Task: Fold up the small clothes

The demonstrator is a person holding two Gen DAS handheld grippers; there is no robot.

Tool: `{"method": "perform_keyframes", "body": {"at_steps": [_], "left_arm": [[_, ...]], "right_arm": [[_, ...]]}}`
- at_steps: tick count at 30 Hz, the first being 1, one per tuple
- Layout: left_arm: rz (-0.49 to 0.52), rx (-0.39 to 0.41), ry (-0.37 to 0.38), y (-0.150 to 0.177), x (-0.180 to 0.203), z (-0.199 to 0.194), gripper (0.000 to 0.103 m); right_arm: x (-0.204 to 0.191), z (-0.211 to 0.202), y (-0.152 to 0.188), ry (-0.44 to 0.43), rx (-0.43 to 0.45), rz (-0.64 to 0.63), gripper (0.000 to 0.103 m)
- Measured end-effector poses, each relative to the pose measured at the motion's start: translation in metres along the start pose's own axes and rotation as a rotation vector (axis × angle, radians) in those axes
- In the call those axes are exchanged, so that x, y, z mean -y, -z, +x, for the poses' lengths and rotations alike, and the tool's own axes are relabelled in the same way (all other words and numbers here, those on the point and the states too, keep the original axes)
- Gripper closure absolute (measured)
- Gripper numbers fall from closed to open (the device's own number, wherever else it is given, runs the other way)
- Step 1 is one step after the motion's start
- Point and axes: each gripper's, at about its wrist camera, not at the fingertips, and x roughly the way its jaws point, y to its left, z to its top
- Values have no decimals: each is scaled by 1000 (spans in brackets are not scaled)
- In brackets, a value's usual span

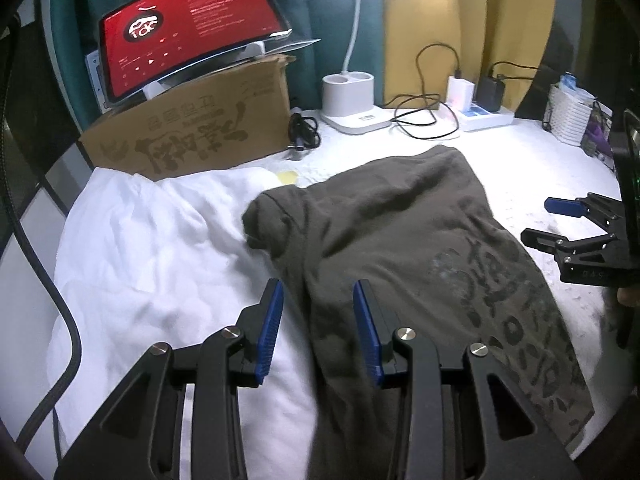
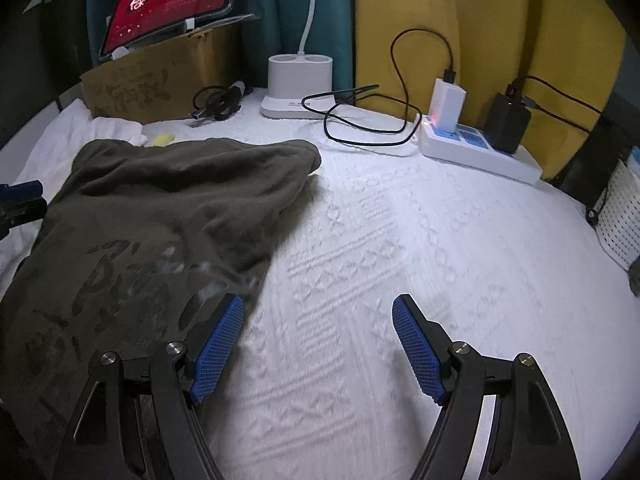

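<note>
Far left edge of the bed [image 2: 360, 240]: white cloth [image 1: 140, 248], rumpled, under the shirt's left side. Back left corner: cardboard box [image 1: 200, 128] with a red-screened tablet [image 1: 188, 32] propped on top. Left gripper [image 1: 318, 328]: jaws narrowly apart, nothing between the pads, hanging over the shirt's left margin. Middle left of the bed: dark olive shirt [image 1: 400, 240], print up, lying spread and wrinkled. Right gripper [image 2: 318, 344]: jaws wide, empty, over bare bedcover just beside the shirt's right edge. Back edge: white lamp base [image 2: 298, 80], power strip [image 2: 472, 148].
</note>
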Motion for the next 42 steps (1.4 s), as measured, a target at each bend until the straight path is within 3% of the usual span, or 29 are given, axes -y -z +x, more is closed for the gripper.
{"method": "perform_keyframes", "body": {"at_steps": [5,7,17,21,32,37,38,41,42], "left_arm": [[13,15,24,6,15,-9,65],[19,17,32,8,23,-12,54],[-32,54,108,22,52,-30,47],[-68,96,148,24,67,-40,46],[-15,206,204,14,108,-74,46],[-10,312,221,13,124,-99,45],[-8,323,222,12,127,-103,43],[-2,360,231,9,135,-115,19],[0,380,236,7,137,-121,18]], "right_arm": [[2,-17,13,3,11,12,24],[4,-23,19,8,15,20,24],[15,-66,47,26,50,37,24],[23,-85,55,44,70,49,24],[51,-138,83,114,136,115,24],[61,-169,93,151,188,144,24],[63,-175,94,160,198,148,24],[67,-195,97,187,229,159,24],[68,-203,97,196,241,164,24]]}}
